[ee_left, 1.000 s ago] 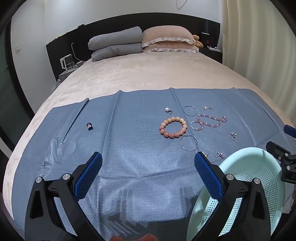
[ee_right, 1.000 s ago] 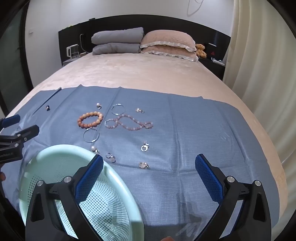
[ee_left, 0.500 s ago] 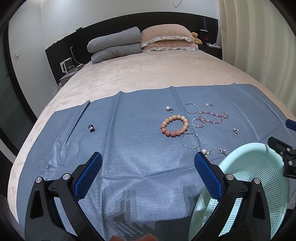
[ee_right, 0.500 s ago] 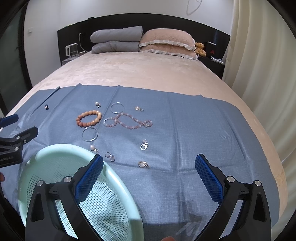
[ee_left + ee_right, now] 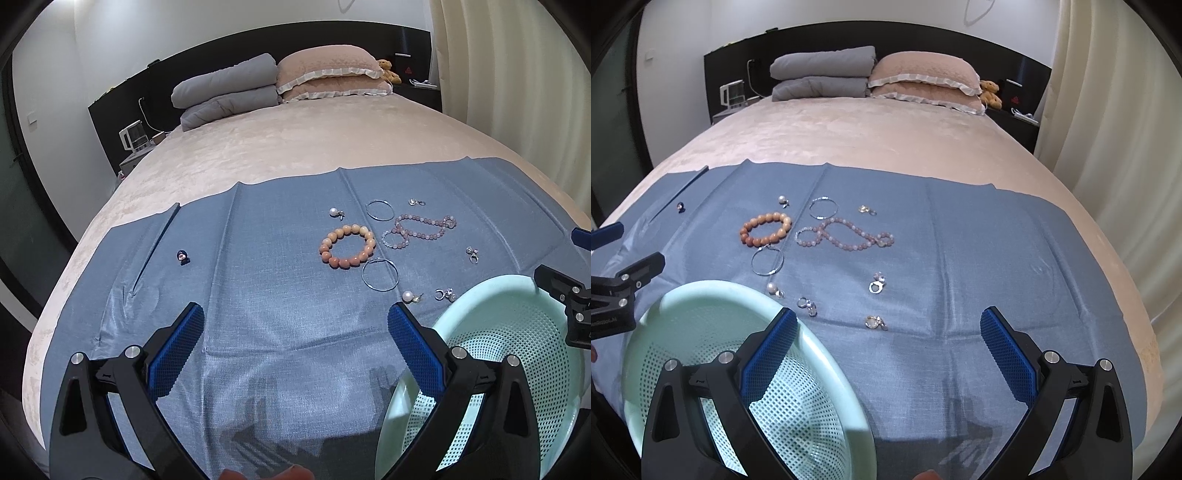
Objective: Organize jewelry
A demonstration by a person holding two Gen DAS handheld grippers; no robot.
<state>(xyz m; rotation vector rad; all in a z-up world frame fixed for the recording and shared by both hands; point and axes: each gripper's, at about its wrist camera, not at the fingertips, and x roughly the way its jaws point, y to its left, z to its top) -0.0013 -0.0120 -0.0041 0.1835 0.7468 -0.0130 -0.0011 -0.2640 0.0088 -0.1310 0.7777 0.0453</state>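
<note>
Both cameras have pulled back a bit in the last second, so more of the bed shows, but nothing's been picked up yet. All the jewelry, like the orange bracelet, sits mid-cloth; the basket waits at the near edge. Left tongs and right tongs are both wide open, holding nothing.

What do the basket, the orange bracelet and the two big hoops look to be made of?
Basket: moulded plastic, matte mint green, judging by its smooth thick rim and even perforated mesh wall.
Orange bracelet: round polished beads, stone or resin; the soft sheen leaves it open.
Hoops: thin silvery metal wire, bright glints along it.
</note>
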